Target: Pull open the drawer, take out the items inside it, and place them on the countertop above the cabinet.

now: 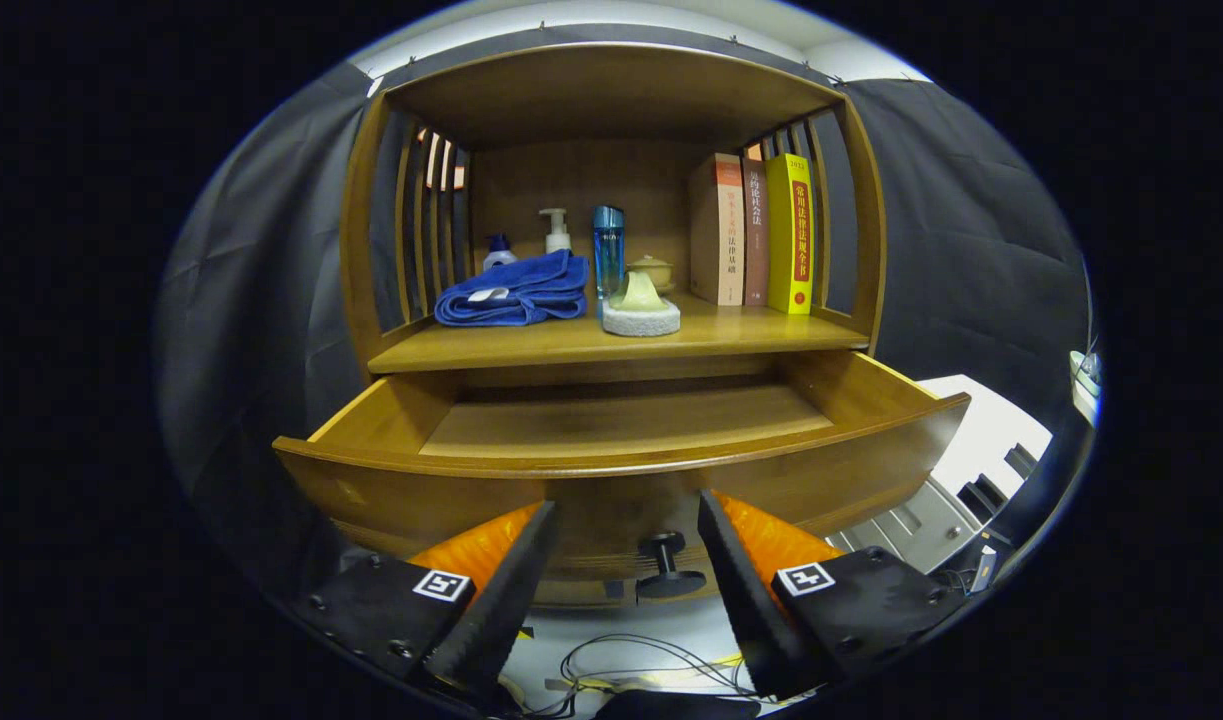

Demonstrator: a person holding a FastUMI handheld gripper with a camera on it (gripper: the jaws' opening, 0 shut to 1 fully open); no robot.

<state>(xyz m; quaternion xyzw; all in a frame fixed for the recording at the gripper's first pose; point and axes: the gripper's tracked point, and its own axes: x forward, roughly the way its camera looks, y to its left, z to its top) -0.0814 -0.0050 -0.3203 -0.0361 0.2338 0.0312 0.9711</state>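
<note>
Hovering at drawer (621,440) front, tongs (626,520) released, fingers either side of knob (668,566), not touching. Drawer pulled open, visible floor looks bare. Towel (516,290), bottles etc. sit on worktop (621,340) above. Judged: nearly done; next, check drawer's near end for leftovers.

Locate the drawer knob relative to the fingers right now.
In the gripper view, the drawer knob sits between the open gripper fingers, touching neither, on the front of the pulled-out drawer below the countertop.

Smooth satin wood drawer (611,470), soft terry cloth towel (516,290)
</note>
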